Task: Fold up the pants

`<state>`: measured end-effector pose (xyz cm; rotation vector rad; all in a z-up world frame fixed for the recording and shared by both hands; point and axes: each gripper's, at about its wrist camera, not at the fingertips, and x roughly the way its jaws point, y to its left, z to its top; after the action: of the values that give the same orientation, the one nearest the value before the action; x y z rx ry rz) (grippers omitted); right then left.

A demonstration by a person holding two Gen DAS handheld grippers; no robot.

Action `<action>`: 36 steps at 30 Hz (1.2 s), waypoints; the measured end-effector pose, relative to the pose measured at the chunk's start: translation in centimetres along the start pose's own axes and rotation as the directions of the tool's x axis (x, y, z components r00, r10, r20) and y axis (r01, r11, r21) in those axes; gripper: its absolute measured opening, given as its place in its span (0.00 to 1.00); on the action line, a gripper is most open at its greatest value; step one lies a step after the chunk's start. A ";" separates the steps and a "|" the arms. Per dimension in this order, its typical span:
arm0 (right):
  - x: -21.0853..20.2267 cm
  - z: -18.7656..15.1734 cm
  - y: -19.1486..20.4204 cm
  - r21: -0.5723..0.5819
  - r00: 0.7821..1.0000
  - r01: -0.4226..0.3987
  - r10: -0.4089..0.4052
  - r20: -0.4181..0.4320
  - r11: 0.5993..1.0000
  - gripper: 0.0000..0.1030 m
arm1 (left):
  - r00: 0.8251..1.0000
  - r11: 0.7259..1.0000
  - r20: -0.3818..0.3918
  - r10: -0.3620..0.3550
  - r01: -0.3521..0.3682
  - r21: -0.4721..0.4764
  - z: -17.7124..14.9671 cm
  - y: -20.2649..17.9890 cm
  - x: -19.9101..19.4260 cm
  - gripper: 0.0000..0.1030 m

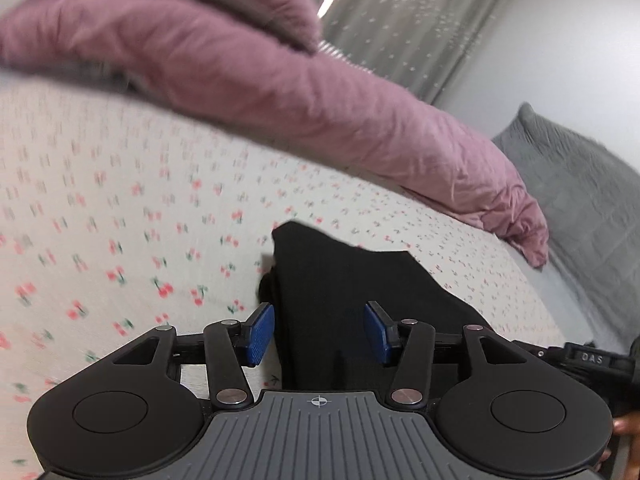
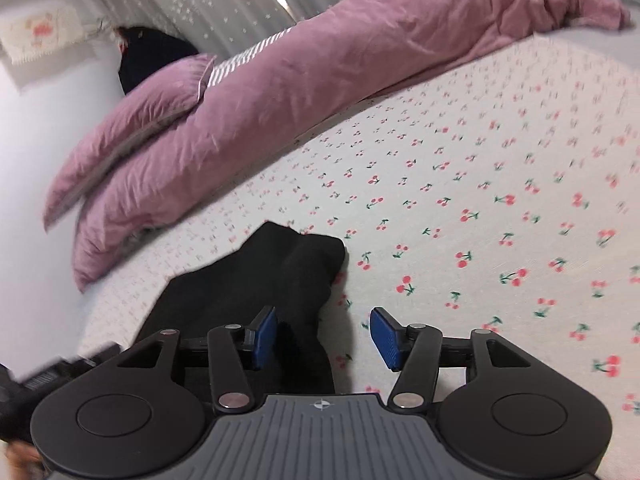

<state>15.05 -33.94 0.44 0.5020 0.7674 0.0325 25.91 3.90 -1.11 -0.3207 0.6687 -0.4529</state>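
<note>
White bed sheet (image 1: 120, 200) printed with small red cherries covers the bed and fills most of both wrist views. Along its far side lies a mauve duvet (image 1: 280, 92), bunched into a long roll; in the right wrist view a mauve pillow (image 2: 136, 120) rests against it, with a striped fabric edge (image 2: 248, 56) showing between the two. Grey quilted pillow (image 1: 580, 184) sits at the right edge of the left wrist view, beyond the end of the duvet. Grey curtain (image 2: 192, 0) with pale flecks hangs behind the bed, a bright slit of light through it. Both views are motion-blurred at the edges.

Black pants (image 1: 344, 292) lie on the sheet near the bed's close edge, gathered into a dark heap with folds hard to make out. No containers visible.

Left gripper (image 1: 319, 332): jaws spread apart, blue pads (image 1: 260, 332) clear on both sides. Pants fabric lies in view between and ahead of the pads; whether either pad touches cloth cannot be told. Nothing is pinched.

Right gripper (image 2: 324, 338): jaws likewise spread wide. The pants' right-hand edge (image 2: 304, 280) falls between the pads, close by the left pad, while bare sheet shows by the right pad. No grasp on cloth.

Part of the other handheld unit shows at the lower left of the right wrist view, blurred.
</note>
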 end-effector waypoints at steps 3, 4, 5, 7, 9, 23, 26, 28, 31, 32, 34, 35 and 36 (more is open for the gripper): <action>-0.6 -1.1 2.4 -0.085 0.999 0.013 -0.017 -0.040 0.996 0.54 | 1.000 0.998 0.002 -0.019 0.019 0.054 -0.2 -1.5 -1.4 0.47; -0.8 -1.6 3.1 -0.108 0.999 0.007 -0.012 -0.045 0.994 0.54 | 1.000 0.998 -0.007 -0.027 0.028 0.064 -0.6 -1.9 -1.6 0.47; -1.0 -2.1 3.7 -0.130 0.999 0.003 -0.009 -0.046 0.991 0.54 | 0.999 0.996 -0.022 -0.038 0.040 0.075 -1.1 -2.4 -1.7 0.47; -1.1 -3.2 4.7 -0.193 0.999 0.016 -0.024 -0.043 0.981 0.55 | 0.997 0.993 -0.054 -0.051 0.056 0.106 -2.4 -3.4 -1.3 0.47; -0.9 -4.3 5.4 -0.254 0.998 0.042 -0.054 -0.043 0.966 0.56 | 0.995 0.988 -0.093 -0.038 0.051 0.147 -4.0 -4.0 -0.7 0.47; -3.5 -7.5 0.9 -0.188 0.992 0.021 -0.044 -0.117 0.982 0.68 | 0.994 0.912 -0.107 -0.013 0.055 0.405 -8.4 -5.7 -4.4 0.49; -4.0 -7.2 0.5 -0.161 0.993 -0.007 -0.011 -0.114 0.987 0.68 | 0.994 0.917 -0.099 -0.036 0.072 0.393 -8.4 -5.5 -5.2 0.52; -4.2 -7.0 0.4 -0.147 0.994 -0.002 -0.014 -0.107 0.989 0.69 | 0.994 0.926 -0.097 -0.043 0.076 0.369 -8.4 -5.3 -5.5 0.52; -4.7 -6.2 0.3 -0.128 0.996 -0.042 0.032 -0.078 0.991 0.73 | 0.996 0.941 -0.073 -0.050 0.071 0.330 -8.3 -5.1 -6.0 0.59; -4.6 -5.5 0.3 -0.127 0.996 -0.067 0.059 -0.072 0.990 0.74 | 0.997 0.948 -0.055 -0.059 0.073 0.311 -8.1 -5.1 -6.1 0.62; -4.1 -3.5 0.0 -0.110 0.997 -0.071 0.065 -0.051 0.991 0.75 | 0.995 0.954 -0.040 -0.088 0.096 0.285 -7.7 -5.3 -5.9 0.62; -3.6 -2.4 -0.6 -0.084 0.998 -0.062 0.059 -0.036 0.995 0.75 | 0.994 0.955 -0.042 -0.104 0.112 0.274 -7.3 -5.5 -5.4 0.62; -2.8 -1.2 -1.4 -0.043 0.997 -0.068 0.067 -0.027 0.997 0.75 | 0.992 0.957 -0.038 -0.120 0.125 0.263 -7.0 -5.6 -4.9 0.62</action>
<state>11.95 -35.23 0.95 0.4868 0.7726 0.1183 16.19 0.56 -1.39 -0.1037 0.6027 -0.6582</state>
